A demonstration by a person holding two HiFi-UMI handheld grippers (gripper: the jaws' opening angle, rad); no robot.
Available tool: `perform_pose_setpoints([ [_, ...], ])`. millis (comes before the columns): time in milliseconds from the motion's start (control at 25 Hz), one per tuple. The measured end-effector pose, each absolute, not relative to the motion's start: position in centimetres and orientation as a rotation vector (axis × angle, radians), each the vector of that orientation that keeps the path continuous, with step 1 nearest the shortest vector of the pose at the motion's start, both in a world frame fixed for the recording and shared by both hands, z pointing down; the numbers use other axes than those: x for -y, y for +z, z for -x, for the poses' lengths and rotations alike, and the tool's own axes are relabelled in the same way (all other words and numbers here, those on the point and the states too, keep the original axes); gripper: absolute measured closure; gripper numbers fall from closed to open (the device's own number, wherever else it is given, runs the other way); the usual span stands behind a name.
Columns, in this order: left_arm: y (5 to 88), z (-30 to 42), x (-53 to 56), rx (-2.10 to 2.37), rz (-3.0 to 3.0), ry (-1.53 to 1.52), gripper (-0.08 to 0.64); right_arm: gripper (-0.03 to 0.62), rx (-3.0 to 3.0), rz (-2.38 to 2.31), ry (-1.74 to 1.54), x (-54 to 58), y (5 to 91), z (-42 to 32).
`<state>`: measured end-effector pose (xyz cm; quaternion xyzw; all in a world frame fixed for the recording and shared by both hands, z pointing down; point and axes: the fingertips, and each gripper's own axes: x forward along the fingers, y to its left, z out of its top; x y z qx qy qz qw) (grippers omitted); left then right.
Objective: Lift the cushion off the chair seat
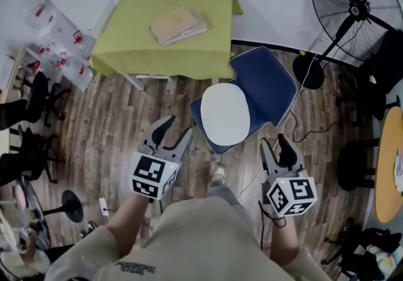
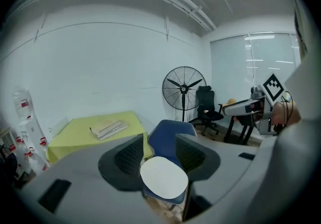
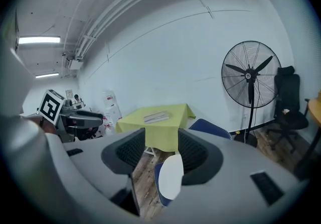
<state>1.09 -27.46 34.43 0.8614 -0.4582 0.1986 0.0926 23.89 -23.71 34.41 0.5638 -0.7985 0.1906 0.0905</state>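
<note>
Left gripper (image 1: 178, 127) & right gripper (image 1: 273, 142): both wide open, nothing btwn the jaws, nothing held. White cushion (image 1: 225, 114) lies flat on the blue chair (image 1: 267, 78) seat just ahead of both tips. It's fwd-right of my left one and fwd-left of my right one, touched by neither. I reckon this is the reach-in step; lift not begun. Next move, as I judge it: bring each gripper to its own side of the cushion, slip one jaw under the edge w/ the other on top, close, then raise both together. Yellow-covered table (image 1: 132, 40) sits beyond the chair, so no overshooting fwd.
</note>
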Motion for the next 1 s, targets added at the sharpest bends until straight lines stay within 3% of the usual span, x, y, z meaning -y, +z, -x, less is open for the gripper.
perform_pose_setpoints([
  [560,41.5,-5.3,36.8,1.317,-2.464,0.755,0.351,0.37,2.311,-1.575,0.719,35.1,43.2,-26.8],
  [1000,51.1,-4.1,41.0,1.175,-2.371,0.846,0.334,0.348,2.198,-1.555,0.792,39.0,51.2,-25.7],
])
